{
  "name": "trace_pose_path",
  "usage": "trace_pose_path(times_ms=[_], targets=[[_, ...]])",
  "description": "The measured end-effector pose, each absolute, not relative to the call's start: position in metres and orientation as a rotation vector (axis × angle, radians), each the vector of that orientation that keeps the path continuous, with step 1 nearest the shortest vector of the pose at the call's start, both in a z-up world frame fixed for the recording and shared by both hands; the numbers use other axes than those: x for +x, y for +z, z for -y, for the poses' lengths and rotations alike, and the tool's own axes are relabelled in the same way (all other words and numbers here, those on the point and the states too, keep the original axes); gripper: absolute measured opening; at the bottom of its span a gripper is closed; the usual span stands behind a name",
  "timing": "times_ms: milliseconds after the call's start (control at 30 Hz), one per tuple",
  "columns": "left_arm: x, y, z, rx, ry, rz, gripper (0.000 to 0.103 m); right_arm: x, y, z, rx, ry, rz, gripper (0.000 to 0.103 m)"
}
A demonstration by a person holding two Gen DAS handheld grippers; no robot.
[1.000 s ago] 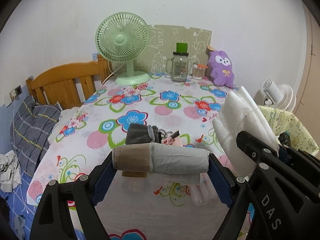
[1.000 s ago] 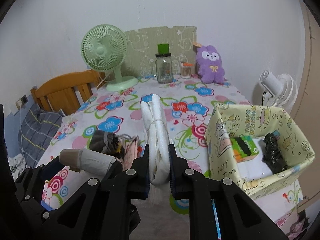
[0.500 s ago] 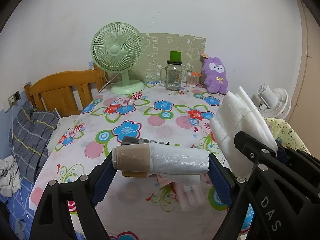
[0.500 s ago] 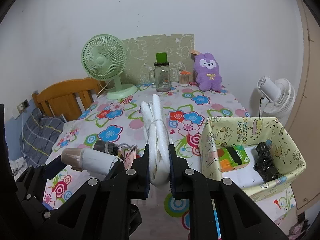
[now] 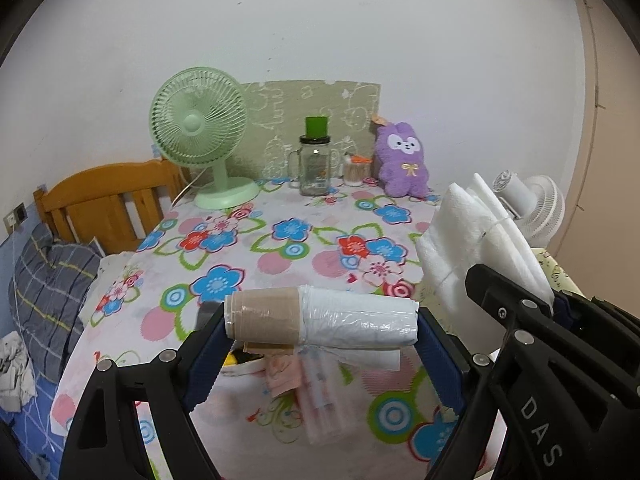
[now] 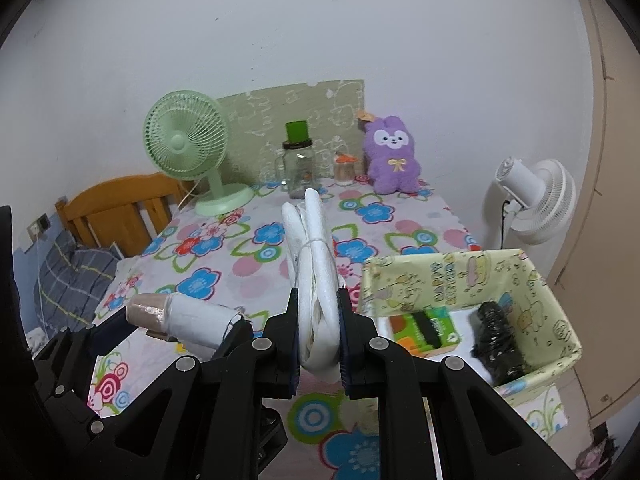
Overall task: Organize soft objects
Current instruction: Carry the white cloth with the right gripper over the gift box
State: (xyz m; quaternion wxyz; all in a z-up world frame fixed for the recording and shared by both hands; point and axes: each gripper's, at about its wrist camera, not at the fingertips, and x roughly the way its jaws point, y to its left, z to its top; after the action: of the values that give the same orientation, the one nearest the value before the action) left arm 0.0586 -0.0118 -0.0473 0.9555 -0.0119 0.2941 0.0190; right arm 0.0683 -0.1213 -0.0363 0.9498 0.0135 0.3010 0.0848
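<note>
Fingers (image 5: pixel 208 344) of the left gripper (image 5: pixel 320 332) are clamping, spread wide, on the ends of a plastic bag roll (image 5: pixel 320 316), carrying it crosswise above the floral tablecloth (image 5: pixel 280 248). Alongside, the right gripper (image 6: pixel 318 332) is pinching narrowly on a tied white foam bundle (image 6: pixel 314 264), probably heading to the yellow box (image 6: pixel 560 344) at near right, already holding items.

light: even, soft — edges: fisheye-warped, dark corners — foreground: slight blur
</note>
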Motion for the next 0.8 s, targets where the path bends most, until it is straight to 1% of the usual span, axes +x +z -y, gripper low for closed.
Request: trace_pose_path(times_ms=[433,800], targets=[[0.072,-0.037,0.058,0.012,-0.037,-0.58,0.088,0.075,-0.027,0.167,0.052,0.108,-0.596,0.018],[0.086,-0.04,0.097,0.042,-0.113,-0.594,0.088,0.083,-0.029,0.207,0.081,0.047,-0.597,0.018]])
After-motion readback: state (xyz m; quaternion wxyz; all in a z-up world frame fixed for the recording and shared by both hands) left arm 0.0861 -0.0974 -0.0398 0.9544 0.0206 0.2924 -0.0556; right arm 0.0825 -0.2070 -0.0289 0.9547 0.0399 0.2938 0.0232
